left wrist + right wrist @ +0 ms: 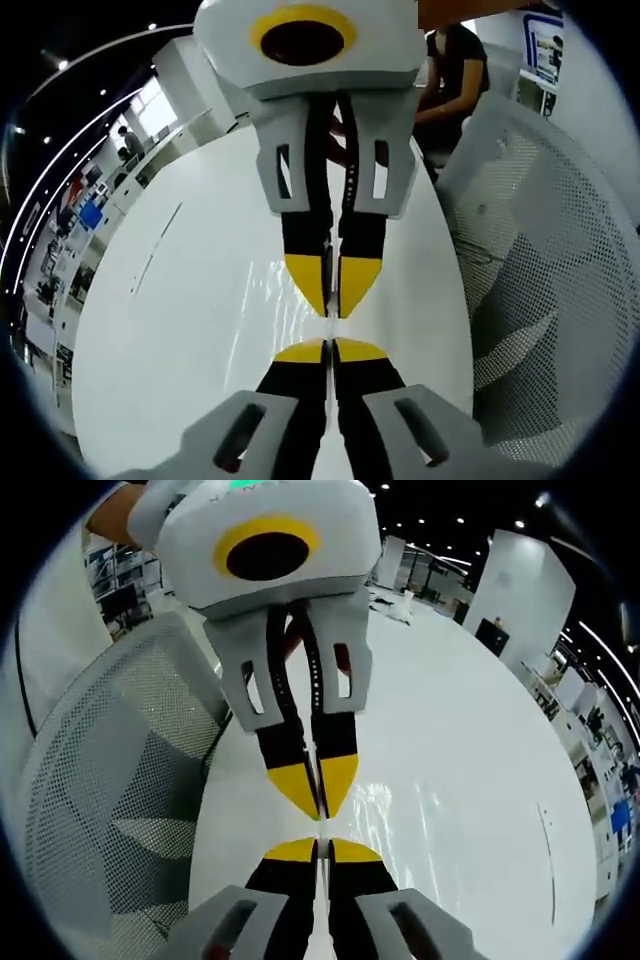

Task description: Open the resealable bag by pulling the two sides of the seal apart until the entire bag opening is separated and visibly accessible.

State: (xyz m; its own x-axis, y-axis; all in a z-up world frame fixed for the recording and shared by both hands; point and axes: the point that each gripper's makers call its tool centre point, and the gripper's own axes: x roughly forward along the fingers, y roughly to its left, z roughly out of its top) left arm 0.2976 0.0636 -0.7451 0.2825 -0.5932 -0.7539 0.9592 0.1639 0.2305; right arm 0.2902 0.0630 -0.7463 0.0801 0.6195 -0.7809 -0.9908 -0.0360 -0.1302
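Clear bag (329, 300) stretched between both closed, facing hand-held grippers, left (330, 345), right (318, 842)

You have a glossy white table (200, 330) beneath you, its rounded edge running beside a white mesh chair (560, 300). A clear bag (300, 285) lies on it, glinting; in the right gripper view the glints sit mid-table (400, 810).

Hard to make out

We can barely see the clear bag (330, 270) pinched between the jaws; its seal and outline stay indistinct.
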